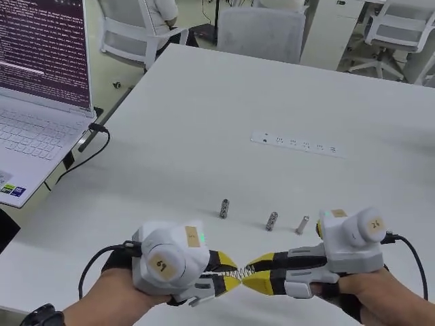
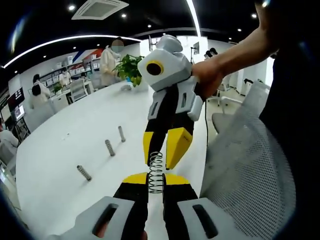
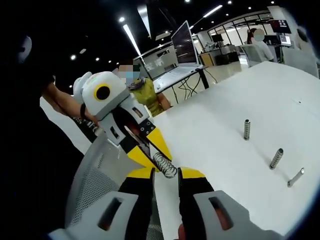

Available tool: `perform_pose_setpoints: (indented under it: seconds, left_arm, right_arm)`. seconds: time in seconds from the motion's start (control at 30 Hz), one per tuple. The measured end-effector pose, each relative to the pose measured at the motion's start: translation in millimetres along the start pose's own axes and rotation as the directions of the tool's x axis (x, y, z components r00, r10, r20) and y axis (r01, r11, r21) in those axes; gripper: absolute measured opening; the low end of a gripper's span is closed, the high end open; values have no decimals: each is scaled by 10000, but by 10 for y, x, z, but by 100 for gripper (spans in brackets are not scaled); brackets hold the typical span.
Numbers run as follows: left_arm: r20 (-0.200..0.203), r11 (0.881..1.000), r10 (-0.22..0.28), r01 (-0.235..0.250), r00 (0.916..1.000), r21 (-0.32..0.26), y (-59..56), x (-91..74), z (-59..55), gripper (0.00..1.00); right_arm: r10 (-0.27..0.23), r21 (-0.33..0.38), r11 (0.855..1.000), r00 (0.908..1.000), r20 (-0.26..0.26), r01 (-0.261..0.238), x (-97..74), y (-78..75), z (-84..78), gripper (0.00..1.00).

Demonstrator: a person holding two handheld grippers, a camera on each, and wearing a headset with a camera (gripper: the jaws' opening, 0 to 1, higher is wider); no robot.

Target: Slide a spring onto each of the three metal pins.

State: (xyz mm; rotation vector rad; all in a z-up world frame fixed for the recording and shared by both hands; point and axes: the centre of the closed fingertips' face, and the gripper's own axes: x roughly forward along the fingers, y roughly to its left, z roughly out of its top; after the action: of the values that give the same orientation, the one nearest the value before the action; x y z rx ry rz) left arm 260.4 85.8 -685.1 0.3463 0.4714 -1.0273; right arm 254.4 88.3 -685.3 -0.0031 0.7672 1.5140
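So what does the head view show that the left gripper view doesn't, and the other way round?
Head view: an open laptop at the table's left edge and a white power strip lying farther back.

Left gripper view: a potted plant at the far end, ceiling lights and a ceiling vent.

Shared: the white table, the three pins in a row, and the spring stretched between the jaws of the left gripper and the right gripper.

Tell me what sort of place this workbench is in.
Most likely an open-plan office or lab: a long white table with a laptop and power strip, office chairs around it, and strip ceiling lights overhead.
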Motion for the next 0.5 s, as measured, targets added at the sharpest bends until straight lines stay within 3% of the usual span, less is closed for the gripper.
perform_pose_setpoints:
  seconds: [0.5]
  left_arm:
    - [-171, 9986, -318, 325, 9993, 415, -64, 48, -6, 2]
  right_arm:
    - [298, -68, 9995, 9996, -29, -298, -40, 42, 11, 9]
